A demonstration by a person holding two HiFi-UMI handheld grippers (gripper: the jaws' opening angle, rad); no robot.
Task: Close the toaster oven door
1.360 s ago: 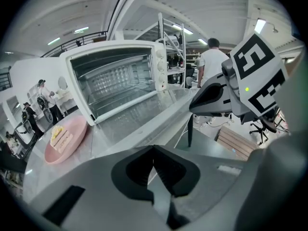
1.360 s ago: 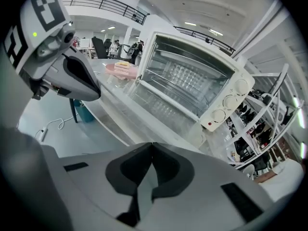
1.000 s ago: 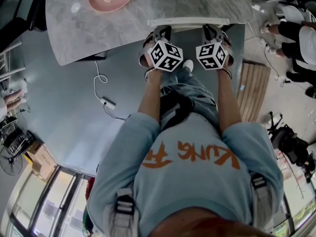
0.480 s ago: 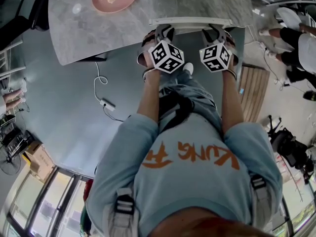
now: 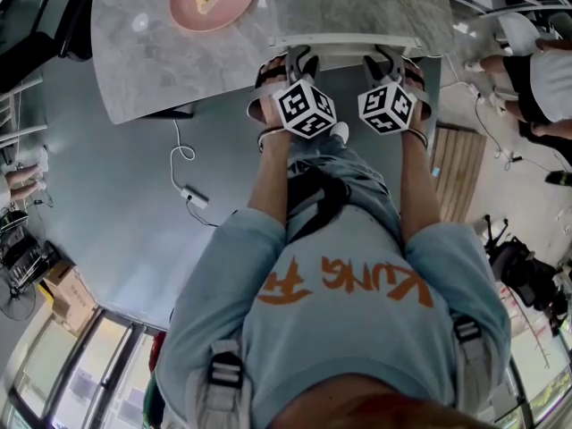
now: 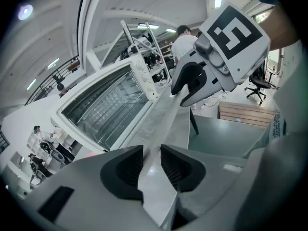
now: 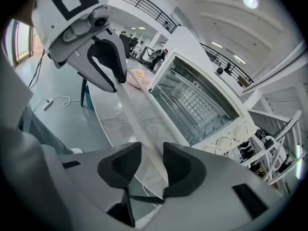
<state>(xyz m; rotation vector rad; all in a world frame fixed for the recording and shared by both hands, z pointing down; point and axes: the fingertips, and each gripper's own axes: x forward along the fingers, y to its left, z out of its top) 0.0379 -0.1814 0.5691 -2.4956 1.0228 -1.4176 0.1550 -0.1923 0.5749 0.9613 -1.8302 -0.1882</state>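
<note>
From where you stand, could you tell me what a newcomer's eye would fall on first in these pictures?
The white toaster oven on the marble table stands out, its glass door dropped open toward the person. The left gripper and right gripper both straddle the door's front edge; their jaws have just been opening, the edge between them. A pink plate with food lies further left.

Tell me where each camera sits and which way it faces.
Left gripper view: on the left gripper, looking along its jaws, just opening with the handle between them, toward the open oven; the right gripper shows.
Right gripper view: on the right gripper, looking likewise; its jaws opened, then narrowed slightly, handle between them; the left gripper shows.
Head view: on the head, facing steeply down at table and floor; torso, forearms, both grippers show.
Shared: both gripper views see handle and oven.
</note>
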